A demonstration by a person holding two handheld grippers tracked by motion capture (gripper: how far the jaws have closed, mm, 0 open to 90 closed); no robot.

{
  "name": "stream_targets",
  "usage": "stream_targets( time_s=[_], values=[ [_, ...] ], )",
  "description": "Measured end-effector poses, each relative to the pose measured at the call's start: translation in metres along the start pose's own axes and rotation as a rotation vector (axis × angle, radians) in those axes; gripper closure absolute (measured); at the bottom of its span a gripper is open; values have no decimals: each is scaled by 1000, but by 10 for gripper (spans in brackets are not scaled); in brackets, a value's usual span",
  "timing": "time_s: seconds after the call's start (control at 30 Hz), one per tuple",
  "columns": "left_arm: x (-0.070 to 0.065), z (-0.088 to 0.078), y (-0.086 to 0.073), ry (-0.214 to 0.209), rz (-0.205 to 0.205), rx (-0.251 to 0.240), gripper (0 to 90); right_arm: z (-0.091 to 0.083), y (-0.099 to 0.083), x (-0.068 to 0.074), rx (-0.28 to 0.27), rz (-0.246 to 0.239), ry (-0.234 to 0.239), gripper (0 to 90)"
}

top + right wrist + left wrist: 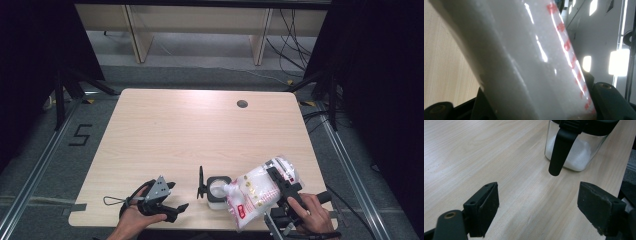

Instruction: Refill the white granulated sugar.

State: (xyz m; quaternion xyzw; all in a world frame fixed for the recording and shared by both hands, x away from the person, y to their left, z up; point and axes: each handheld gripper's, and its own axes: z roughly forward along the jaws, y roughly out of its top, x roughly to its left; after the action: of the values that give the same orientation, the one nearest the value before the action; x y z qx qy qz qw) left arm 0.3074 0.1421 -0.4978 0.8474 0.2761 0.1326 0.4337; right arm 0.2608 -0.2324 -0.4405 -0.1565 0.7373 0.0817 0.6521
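**Bag of white granules tipped over the jar**

The bag (257, 192) is a clear plastic pouch packed with white granules, printed with red lettering and small gold marks on its face. It lies tilted, its narrowed lower corner pointing to 9 o'clock and resting at the mouth of the glass jar (218, 192). In the right hand-held gripper view the bag (529, 62) is a glossy white slab with a column of red print along one edge.

The jar is a small square glass container with a black rim, partly filled with white granules; its black hinged lid (201, 184) stands upright at the jar's 9 o'clock side. It sits near the front edge of the light wooden counter (200, 125).

The right hand-held gripper (281, 184) is clamped on the bag's upper part, at the 3 o'clock side of the jar, with the bag squeezed between its jaws.

The left hand-held gripper (175, 197) rests on the counter at 9 o'clock from the jar, near it but apart. Its jaws stand released with bare counter between them, and in its own view the jar (574, 155) lies at 1 o'clock ahead.
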Motion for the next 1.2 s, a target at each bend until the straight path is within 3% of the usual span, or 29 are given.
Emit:
stream_targets(
  time_s=[0.03,0.07,0.17,0.27,0.37,0.4,0.5,0.53,0.57,0.63,0.67,0.77,0.83,0.93,0.97,1.0,1.1,1.17,1.2],
  values=[
    [0,0,0,2,0,4,172,0,0,-2,-10,-19,-8,478],
    [-1,0,0,1,-19,-2,172,0,0,-2,-10,-17,-9,477],
    [0,0,0,-1,3,1,172,0,0,-2,-12,-18,-11,478],
    [-1,1,0,0,-18,-5,172,0,1,-1,-4,-9,2,478],
    [1,-1,0,-4,21,6,172,-1,1,-1,2,-6,0,478],
    [-1,1,0,3,-16,-2,172,0,1,-3,-10,-24,-10,478],
    [-1,1,0,-4,-13,-9,172,-1,1,-3,-9,-21,-11,478],
    [-2,1,0,-13,-32,-23,173,-1,1,-3,-8,-20,-13,478],
    [0,0,0,1,1,2,172,0,1,-3,-11,-25,-11,478],
    [-1,0,0,2,-15,-3,172,-1,2,-3,-7,-21,-12,478],
    [1,0,0,-3,15,6,172,-1,1,-1,0,3,-3,477],
    [-1,0,0,1,-19,-4,172,0,1,-4,-9,-26,-11,478],
    [0,0,0,-5,7,-5,172,-1,1,-3,-5,-22,-13,478],
    [-1,0,0,2,-17,-3,172,-1,1,-2,4,-10,-3,478],
    [-1,1,-1,-1,-19,-9,172,-1,1,-4,-5,-32,-14,478],
    [1,0,0,0,12,7,172,-1,1,-3,-2,-28,-13,478],
    [-1,0,0,0,-11,4,173,-1,2,-3,0,-29,-13,478],
    [1,0,0,-4,19,0,173,-1,3,-3,-5,-44,-14,477],
    [1,-1,0,1,14,8,173,-1,3,-3,1,-32,-6,478]
  ],
)
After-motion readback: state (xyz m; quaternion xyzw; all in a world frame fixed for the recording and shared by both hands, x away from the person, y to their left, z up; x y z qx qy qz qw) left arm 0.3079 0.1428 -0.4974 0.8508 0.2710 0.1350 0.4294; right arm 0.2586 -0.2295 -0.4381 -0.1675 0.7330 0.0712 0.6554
